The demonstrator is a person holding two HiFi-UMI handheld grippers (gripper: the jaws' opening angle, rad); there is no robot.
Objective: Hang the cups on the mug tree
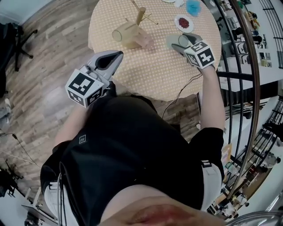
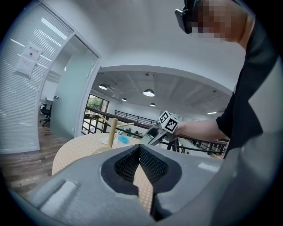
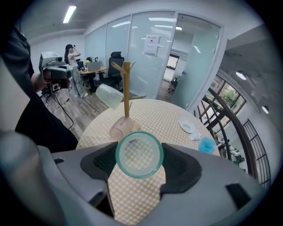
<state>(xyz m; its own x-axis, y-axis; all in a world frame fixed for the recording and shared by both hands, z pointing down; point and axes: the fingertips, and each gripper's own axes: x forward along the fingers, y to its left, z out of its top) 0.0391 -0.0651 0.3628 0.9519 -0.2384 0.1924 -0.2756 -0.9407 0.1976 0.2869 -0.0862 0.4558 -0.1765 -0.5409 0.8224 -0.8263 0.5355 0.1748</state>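
The wooden mug tree (image 1: 140, 15) stands at the far side of the round table (image 1: 150, 70). One clear cup (image 3: 109, 96) hangs tilted on a left branch of the mug tree (image 3: 127, 88). A pink cup (image 3: 121, 128) lies on its side at the base. My right gripper (image 3: 139, 156) is shut on a clear, teal-rimmed cup (image 3: 139, 154), held above the table with its mouth facing the camera. In the head view this cup (image 1: 182, 40) sits right of the tree. My left gripper (image 1: 118, 54) hovers at the table's near left edge, shut and empty.
A small dish with red pieces (image 1: 184, 23) and a blue fluffy thing (image 1: 193, 6) lie at the table's far right. A white dish (image 3: 189, 126) sits beside them. A curved metal railing (image 1: 247, 79) runs close on the right. A cable (image 1: 177, 95) hangs off the near edge.
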